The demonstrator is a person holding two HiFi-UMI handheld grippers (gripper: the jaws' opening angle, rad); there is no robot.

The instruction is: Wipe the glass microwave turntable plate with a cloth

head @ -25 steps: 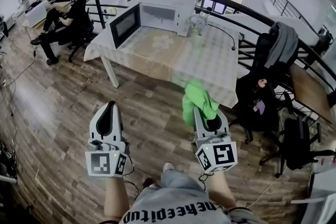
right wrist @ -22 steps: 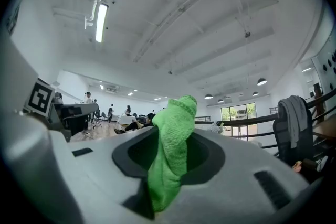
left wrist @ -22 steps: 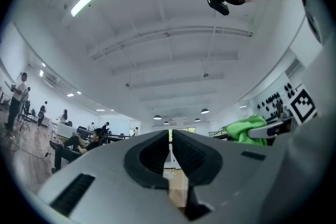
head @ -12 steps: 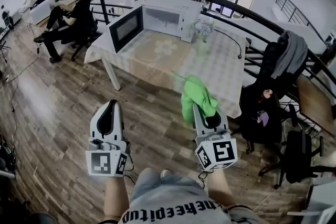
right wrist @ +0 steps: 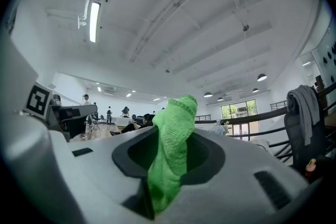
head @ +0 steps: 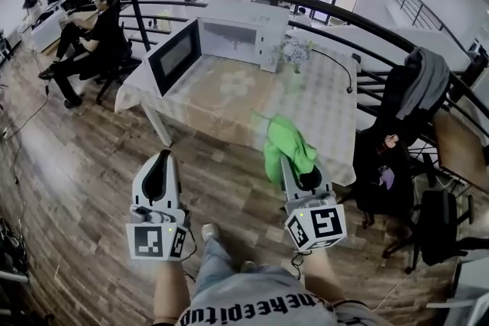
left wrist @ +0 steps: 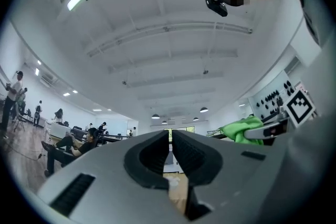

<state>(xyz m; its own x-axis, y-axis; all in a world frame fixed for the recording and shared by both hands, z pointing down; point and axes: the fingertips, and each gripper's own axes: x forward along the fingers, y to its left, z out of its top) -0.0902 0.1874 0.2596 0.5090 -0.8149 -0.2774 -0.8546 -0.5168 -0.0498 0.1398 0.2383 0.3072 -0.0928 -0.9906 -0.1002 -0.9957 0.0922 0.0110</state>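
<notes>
My right gripper (head: 296, 163) is shut on a green cloth (head: 286, 143), which bunches up over its fingertips; in the right gripper view the cloth (right wrist: 170, 157) fills the gap between the jaws. The left gripper (head: 161, 158) is shut and holds nothing, its jaws (left wrist: 170, 136) pressed together. Both are held low over the wooden floor, well short of the table (head: 321, 118). A white microwave (head: 243, 33) stands at the table's far side with its door (head: 174, 56) swung open. A pale round flower-like shape (head: 234, 85) lies on the tablecloth before it; I cannot tell if it is the glass plate.
A vase of flowers (head: 295, 52) stands right of the microwave. A curved dark railing (head: 359, 19) runs behind the table. A chair with a grey jacket (head: 420, 80) and other black chairs (head: 382, 164) are at the right. A person (head: 95, 38) sits at the left.
The table and microwave have drawn a little nearer and larger in the head view. Both grippers keep the same pose, the cloth still in the right one.
</notes>
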